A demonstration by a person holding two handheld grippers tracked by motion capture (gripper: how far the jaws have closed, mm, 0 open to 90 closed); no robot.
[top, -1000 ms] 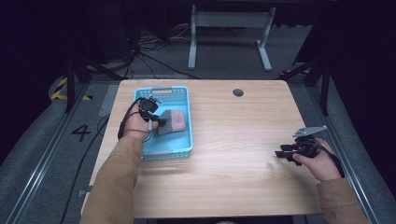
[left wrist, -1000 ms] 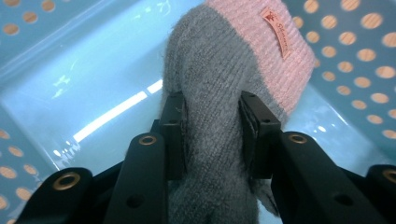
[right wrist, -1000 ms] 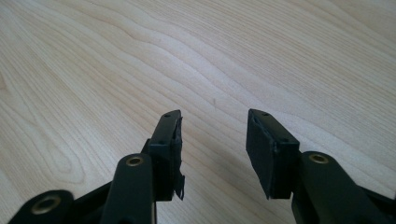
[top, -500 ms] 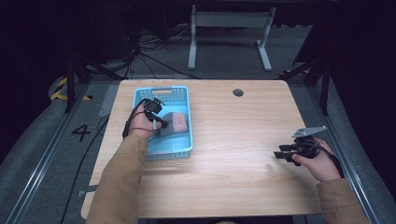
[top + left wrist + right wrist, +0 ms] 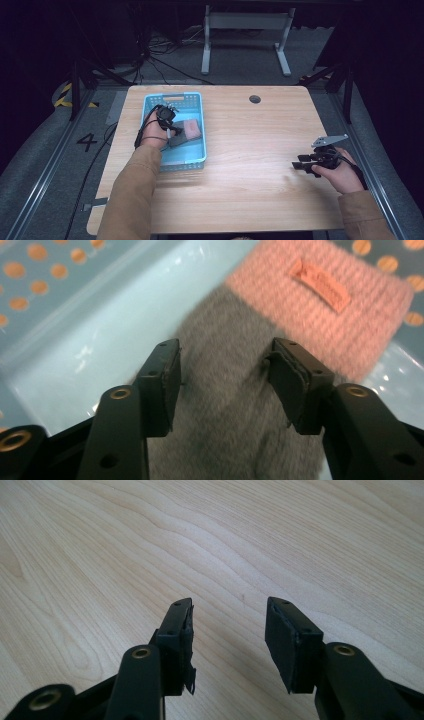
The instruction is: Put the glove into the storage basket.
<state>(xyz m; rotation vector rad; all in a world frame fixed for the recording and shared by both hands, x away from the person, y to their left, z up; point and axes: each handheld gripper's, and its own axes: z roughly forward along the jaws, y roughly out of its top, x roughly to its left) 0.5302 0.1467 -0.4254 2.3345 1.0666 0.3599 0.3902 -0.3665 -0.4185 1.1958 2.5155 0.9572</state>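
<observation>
Right now my left gripper (image 5: 170, 125) hangs over the blue basket (image 5: 196, 100) at the upper left of the high view, pointing down into it. Its fingers (image 5: 162, 377) have just been opening and now stand apart. In the left gripper view the grey cloth (image 5: 220, 405) lies between them, running from the bottom of the frame up through the gap, but I see a sliver of space on each side, so the pads do not press on it. Beyond the fingertips, at the upper right of that frame, the grey cloth meets a pink knit piece (image 5: 330, 305) with a small tag (image 5: 322, 285) on it; whether the two are one item I cannot tell. Both lie on the basket's floor; in the high view the pink piece (image 5: 192, 129) sits just right of the gripper, and the grey cloth (image 5: 179, 140) lies just below it.

My right gripper (image 5: 306, 165) rests at the lower right of the high view, well apart from the basket, low over the bare table (image 5: 250, 150). Its fingers (image 5: 175, 625) are spread wide with only wood grain between them.
</observation>
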